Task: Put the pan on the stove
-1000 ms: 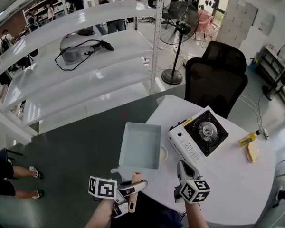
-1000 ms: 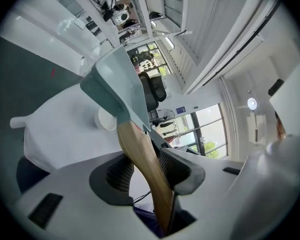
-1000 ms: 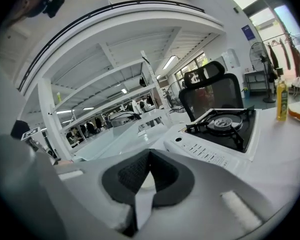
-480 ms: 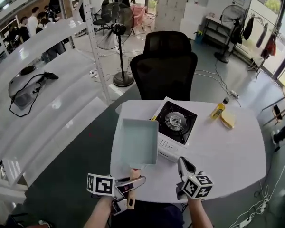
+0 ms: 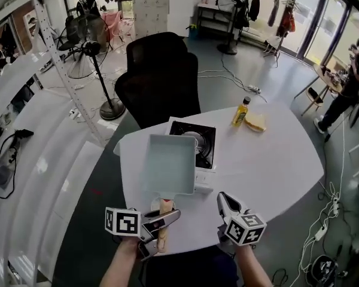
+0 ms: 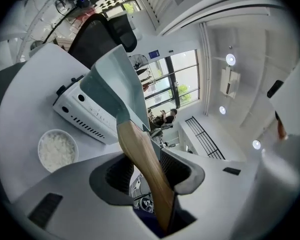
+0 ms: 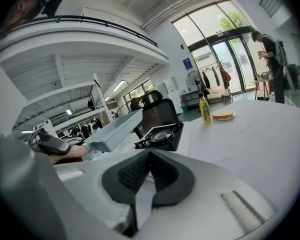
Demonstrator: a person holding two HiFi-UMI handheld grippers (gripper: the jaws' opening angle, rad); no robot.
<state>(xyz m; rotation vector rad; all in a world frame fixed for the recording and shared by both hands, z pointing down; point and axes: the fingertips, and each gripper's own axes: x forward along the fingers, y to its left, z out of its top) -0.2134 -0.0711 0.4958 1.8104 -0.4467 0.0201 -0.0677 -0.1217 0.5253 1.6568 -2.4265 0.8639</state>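
Left claw (image 5: 166, 220), lower centre, pointing forward: clamped on wooden handle (image 5: 163, 207) of pale rectangular pan (image 5: 169, 163), aloft beside stove (image 5: 198, 137). Right claw (image 5: 225, 201): closed, empty.

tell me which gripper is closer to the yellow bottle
Right. The right gripper hangs over the table's near edge, nearly in line with the yellow bottle; the left gripper, gripping the pan's handle, is further left.

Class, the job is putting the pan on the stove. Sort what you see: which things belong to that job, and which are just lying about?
In the job:
- pan, held by its wooden handle in the left tongs
- stove

Lying about:
- yellow bottle
- bread-like slab
- small bowl of white grains
- black chair
- right tongs, shut and empty
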